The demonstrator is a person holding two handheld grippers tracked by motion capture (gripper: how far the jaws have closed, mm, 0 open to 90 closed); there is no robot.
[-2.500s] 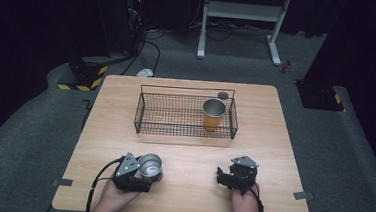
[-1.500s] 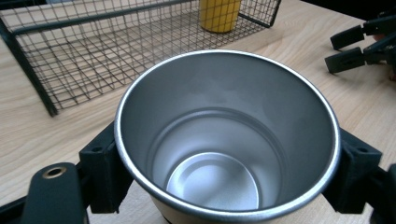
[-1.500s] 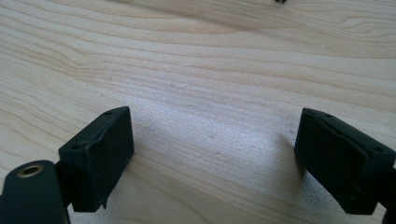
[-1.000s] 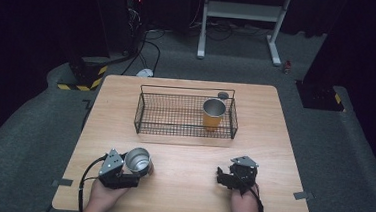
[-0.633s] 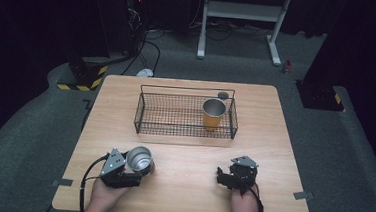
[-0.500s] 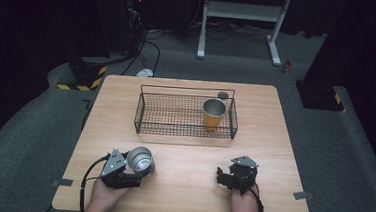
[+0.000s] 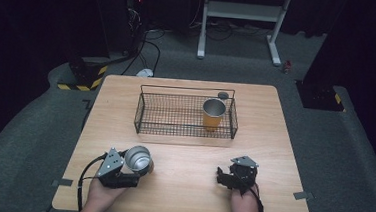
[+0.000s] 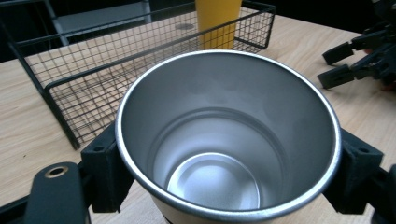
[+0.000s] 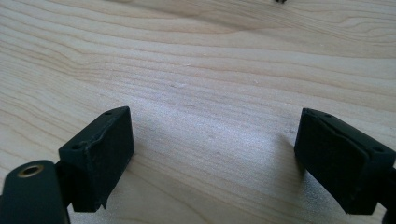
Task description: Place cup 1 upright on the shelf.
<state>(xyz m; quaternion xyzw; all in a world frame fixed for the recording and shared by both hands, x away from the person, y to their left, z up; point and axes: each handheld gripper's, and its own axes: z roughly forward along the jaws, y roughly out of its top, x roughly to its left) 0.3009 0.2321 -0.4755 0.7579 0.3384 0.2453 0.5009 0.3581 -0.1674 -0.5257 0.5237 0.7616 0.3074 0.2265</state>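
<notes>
- Bench (image 7: pixel 273 142): light wood top, carries everything below.
- Wire basket (image 7: pixel 175 116): black mesh, sits at the far middle of the bench. In the left gripper view it lies just beyond the held cup (image 8: pixel 93 79).
- Yellow cup (image 7: pixel 214 115): stands upright inside the basket at its right end, steel rim up; its yellow wall shows in the left gripper view too (image 8: pixel 218 18).
- Steel cup (image 7: pixel 138 159): near-left part of the bench, well apart from the basket, mouth tipped toward the high camera. Inside is bare metal (image 8: pixel 219 154).
- Left gripper (image 7: pixel 121 169): fingers (image 8: pixel 105 170) clamp the steel cup's wall from both sides just under the rim.
- Right gripper (image 7: pixel 232 177): near-right of the bench, well apart from the cup. Fingers (image 9: pixel 100 149) stand wide, nothing between them, bare wood under them.
- Small dark round thing (image 7: pixel 223 95): on the bench just behind the basket's far right corner, too small to tell what.
</notes>
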